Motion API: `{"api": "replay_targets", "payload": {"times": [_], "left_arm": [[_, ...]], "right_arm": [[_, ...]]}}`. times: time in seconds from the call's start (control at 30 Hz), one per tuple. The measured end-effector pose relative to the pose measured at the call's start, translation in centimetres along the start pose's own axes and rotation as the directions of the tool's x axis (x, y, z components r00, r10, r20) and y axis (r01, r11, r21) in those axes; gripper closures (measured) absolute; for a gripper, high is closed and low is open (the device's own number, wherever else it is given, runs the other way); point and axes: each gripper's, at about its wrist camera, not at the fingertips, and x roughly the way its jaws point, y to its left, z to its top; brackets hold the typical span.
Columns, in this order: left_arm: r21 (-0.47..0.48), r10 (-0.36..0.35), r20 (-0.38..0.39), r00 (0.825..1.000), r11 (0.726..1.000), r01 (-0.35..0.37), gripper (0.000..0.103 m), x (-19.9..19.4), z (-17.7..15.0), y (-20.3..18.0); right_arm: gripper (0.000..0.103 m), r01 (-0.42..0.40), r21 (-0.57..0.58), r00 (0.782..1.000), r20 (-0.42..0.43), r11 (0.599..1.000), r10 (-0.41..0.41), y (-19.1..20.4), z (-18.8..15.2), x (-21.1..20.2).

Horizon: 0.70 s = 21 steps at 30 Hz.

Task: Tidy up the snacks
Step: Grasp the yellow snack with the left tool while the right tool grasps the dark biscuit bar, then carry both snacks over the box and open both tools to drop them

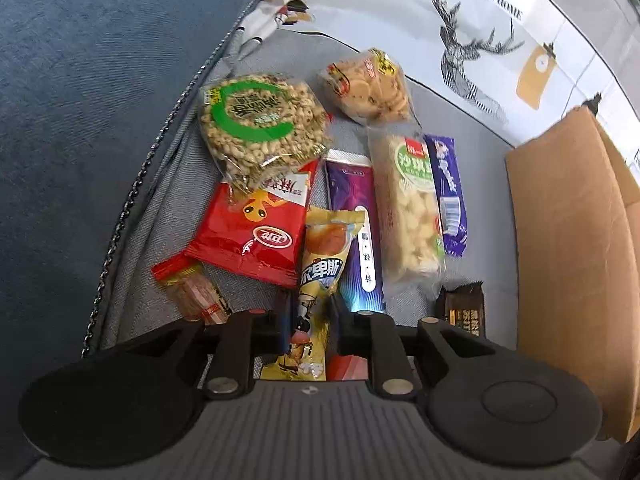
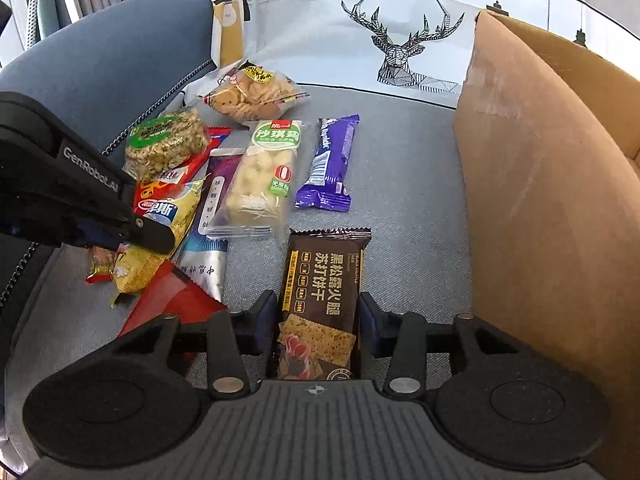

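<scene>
Several snack packets lie on a grey seat cushion [image 2: 404, 200]. My left gripper [image 1: 314, 312] is shut on a yellow packet [image 1: 320, 268], squeezing its lower half; in the right wrist view the left gripper [image 2: 148, 240] comes in from the left onto that yellow packet [image 2: 180, 208]. My right gripper [image 2: 318, 316] is shut on a dark brown cracker packet [image 2: 324, 276], which lies flat with a finger against each long edge. The cracker packet [image 1: 466, 308] also shows beside the box in the left wrist view.
An open cardboard box [image 2: 540, 200] stands at the right. Beyond the grippers lie a green-label grain cake [image 1: 256, 124], a biscuit bag [image 1: 368, 84], a red packet [image 1: 256, 232], a long purple packet [image 1: 356, 208], a pale bar [image 1: 412, 204] and a purple bar [image 2: 328, 164]. A deer-print cushion [image 2: 400, 48] backs them.
</scene>
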Motion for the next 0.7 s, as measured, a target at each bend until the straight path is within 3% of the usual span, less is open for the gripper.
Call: {"api": "replay_targets", "payload": {"times": [0.17,0.2,0.37,0.7], "left_arm": [[0.049,0.024,0.016,1.000,0.998,-0.025,0.083,0.4,-0.1,-1.0],[0.050,0.024,0.022,0.999,0.998,-0.025,0.091,0.4,-0.1,-1.0],[0.027,-0.025,0.070,0.997,0.999,0.023,0.095,-0.9,0.2,-0.8],[0.006,-0.074,0.245,0.967,0.997,0.075,0.095,-4.8,0.7,-2.2]], "right_arm": [[0.056,0.003,-0.013,1.000,0.002,1.000,-0.003,0.1,0.0,0.0],[0.056,0.003,-0.017,1.000,0.002,1.000,-0.003,0.2,0.0,0.0],[0.062,-0.001,0.014,1.000,0.014,1.000,0.000,-0.4,0.4,-0.5],[0.062,-0.005,0.016,0.983,0.181,1.000,0.002,-1.0,2.8,-6.5]]}}
